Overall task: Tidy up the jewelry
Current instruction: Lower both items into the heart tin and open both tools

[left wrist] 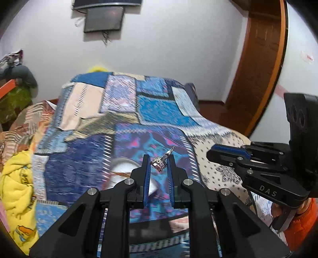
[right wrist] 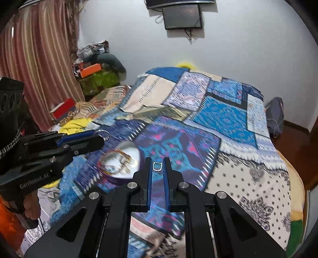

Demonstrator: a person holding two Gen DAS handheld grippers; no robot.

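My left gripper (left wrist: 158, 163) is shut on a silver earring with a pink square stone (left wrist: 159, 163), held above the patchwork bedspread (left wrist: 127, 111). My right gripper (right wrist: 157, 166) is shut on a small silver ring (right wrist: 157, 166). A white bowl (right wrist: 137, 156) holding coloured bangles (right wrist: 114, 158) and other jewelry lies on the bed, left of the right gripper; it shows blurred behind the left gripper's fingers (left wrist: 121, 168). The left gripper appears at the left of the right wrist view (right wrist: 95, 137), and the right gripper at the right of the left wrist view (left wrist: 210, 153).
A yellow cloth (left wrist: 17, 188) lies at the bed's left side. Boxes and clothes pile by a striped curtain (right wrist: 35, 65). A wall-mounted screen (right wrist: 181, 16) hangs above the bed. A wooden door frame (left wrist: 258, 65) and a grey bag (right wrist: 275, 115) stand right.
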